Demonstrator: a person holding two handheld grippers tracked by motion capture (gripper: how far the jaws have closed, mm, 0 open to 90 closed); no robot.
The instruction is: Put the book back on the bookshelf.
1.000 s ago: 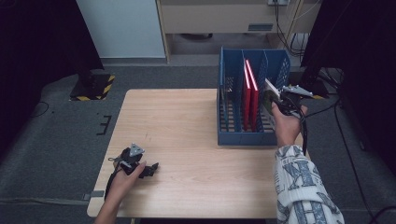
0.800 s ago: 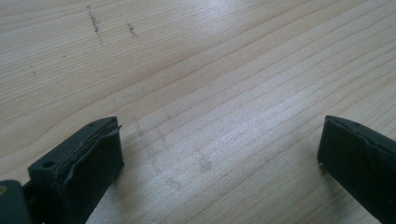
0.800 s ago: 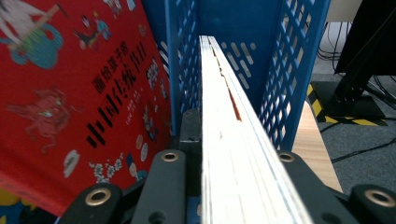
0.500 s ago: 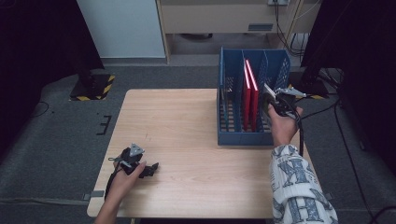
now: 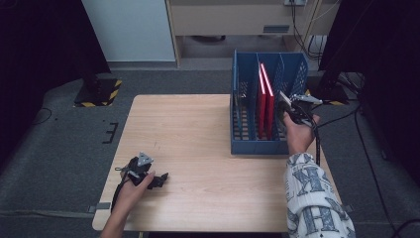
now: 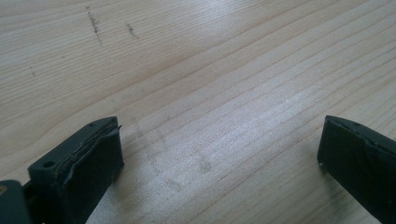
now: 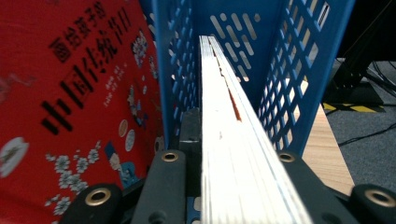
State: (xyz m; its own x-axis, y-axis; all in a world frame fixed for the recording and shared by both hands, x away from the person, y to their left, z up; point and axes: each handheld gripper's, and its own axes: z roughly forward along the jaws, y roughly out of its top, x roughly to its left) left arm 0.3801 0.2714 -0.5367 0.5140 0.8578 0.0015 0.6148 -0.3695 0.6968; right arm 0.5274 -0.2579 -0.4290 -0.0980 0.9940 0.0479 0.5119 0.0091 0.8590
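Observation:
My right gripper (image 5: 292,106) is shut on a thin book (image 7: 229,140), which I see edge-on as white pages between the jaws. It holds the book upright over the rightmost slot of the blue file rack (image 5: 247,144), by the rack's right wall (image 7: 299,70). Two red books (image 5: 265,99) stand in the slot to the left; one red cover with black characters (image 7: 70,93) shows beyond a blue divider (image 7: 168,70). My left gripper (image 5: 157,179) rests on the wooden table (image 5: 198,129) near its front left, open, with bare wood between its jaws (image 6: 219,154).
The rack stands at the table's right side, its back near the far edge. A cable (image 5: 317,144) trails from the right gripper past the table's right edge. Grey floor surrounds the table, with a yellow-black striped base (image 5: 99,94) at far left.
The right gripper has sunk slightly with the book toward the rack's right slot. The left hand and gripper have not moved.

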